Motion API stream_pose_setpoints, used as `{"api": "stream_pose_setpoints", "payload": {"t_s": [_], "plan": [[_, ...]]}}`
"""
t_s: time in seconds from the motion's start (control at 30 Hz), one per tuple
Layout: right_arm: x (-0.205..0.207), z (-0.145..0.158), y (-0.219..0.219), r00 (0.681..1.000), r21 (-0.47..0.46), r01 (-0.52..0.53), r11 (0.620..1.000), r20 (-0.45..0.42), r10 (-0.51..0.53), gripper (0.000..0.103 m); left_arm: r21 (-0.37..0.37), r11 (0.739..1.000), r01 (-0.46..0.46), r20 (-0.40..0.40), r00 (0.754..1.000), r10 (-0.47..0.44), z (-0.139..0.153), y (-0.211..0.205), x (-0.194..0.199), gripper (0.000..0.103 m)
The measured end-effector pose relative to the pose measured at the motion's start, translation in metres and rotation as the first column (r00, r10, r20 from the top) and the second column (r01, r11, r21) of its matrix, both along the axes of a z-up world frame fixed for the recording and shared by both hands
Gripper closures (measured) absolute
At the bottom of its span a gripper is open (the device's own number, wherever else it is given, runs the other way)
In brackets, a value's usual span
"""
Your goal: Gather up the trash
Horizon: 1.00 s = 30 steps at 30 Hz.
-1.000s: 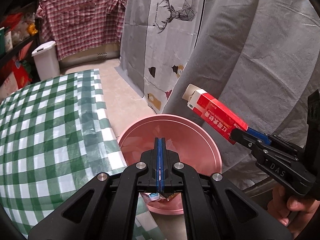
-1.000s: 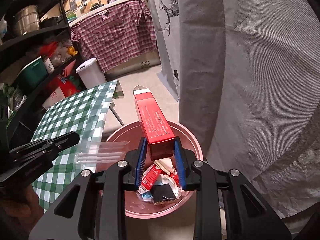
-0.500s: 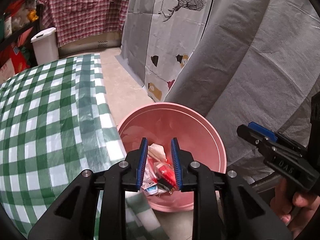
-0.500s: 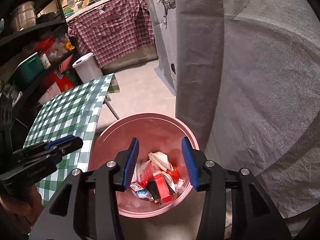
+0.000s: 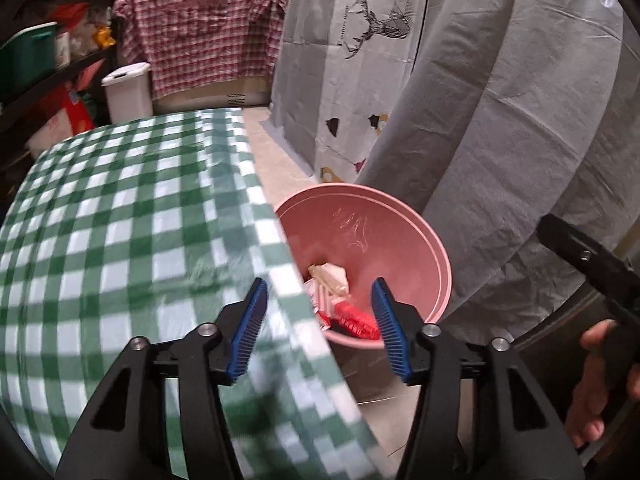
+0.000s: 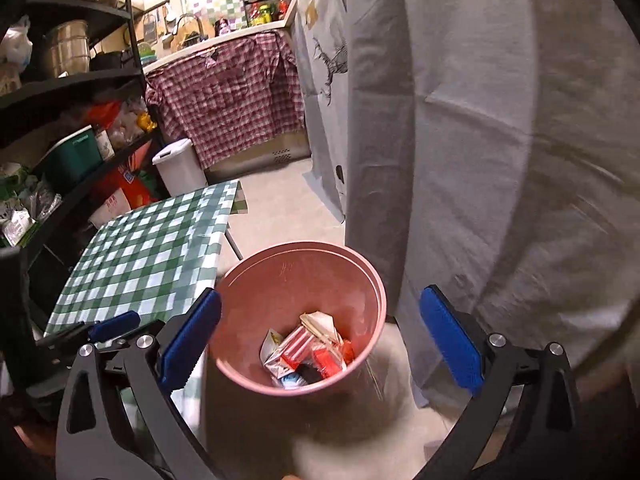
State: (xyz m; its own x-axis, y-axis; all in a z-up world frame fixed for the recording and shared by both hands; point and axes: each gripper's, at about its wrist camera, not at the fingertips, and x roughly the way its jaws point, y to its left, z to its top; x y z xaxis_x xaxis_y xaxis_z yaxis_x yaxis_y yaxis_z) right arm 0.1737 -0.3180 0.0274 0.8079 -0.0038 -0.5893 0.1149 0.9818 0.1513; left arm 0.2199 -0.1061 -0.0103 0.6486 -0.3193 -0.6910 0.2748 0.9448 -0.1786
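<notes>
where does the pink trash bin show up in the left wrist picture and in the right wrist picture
Left wrist: the pink trash bin sits right of centre, on the floor beside the checked table, partly hidden by the table's edge.
Right wrist: the bin is at lower centre, seen from above, trash inside.
Shared landmark: the white lidded bin beyond the table.

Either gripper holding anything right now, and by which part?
Nothing is held. The left gripper and right gripper both stand open and empty above the pink bin; the trash lies inside it.
</notes>
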Motion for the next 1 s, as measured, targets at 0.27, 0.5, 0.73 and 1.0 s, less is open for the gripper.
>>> {"api": "stream_pose_setpoints", "payload": {"t_s": [0.27,0.5,0.73,1.0], "plan": [[-0.05,0.009,0.014,0.999,-0.072,0.05,0.996,-0.011,-0.051,0.005,0.006,0.999,-0.053,0.067,0.996,0.053,0.017,0.017,-0.059,0.018],[-0.061,0.001,0.018,0.995,-0.095,0.039,0.995,-0.087,-0.047,0.005,0.039,0.998,-0.048,0.122,0.992,0.043,0.014,0.014,-0.084,0.008],[-0.059,-0.002,0.016,0.994,-0.086,0.045,0.995,-0.096,-0.053,0.005,0.021,0.997,-0.068,0.082,0.994,0.067,0.004,0.013,-0.08,0.008],[-0.06,-0.003,0.018,0.994,-0.096,0.045,0.994,-0.099,-0.054,0.005,0.033,0.997,-0.07,0.09,0.994,0.067,0.004,0.011,-0.082,0.008]]}}
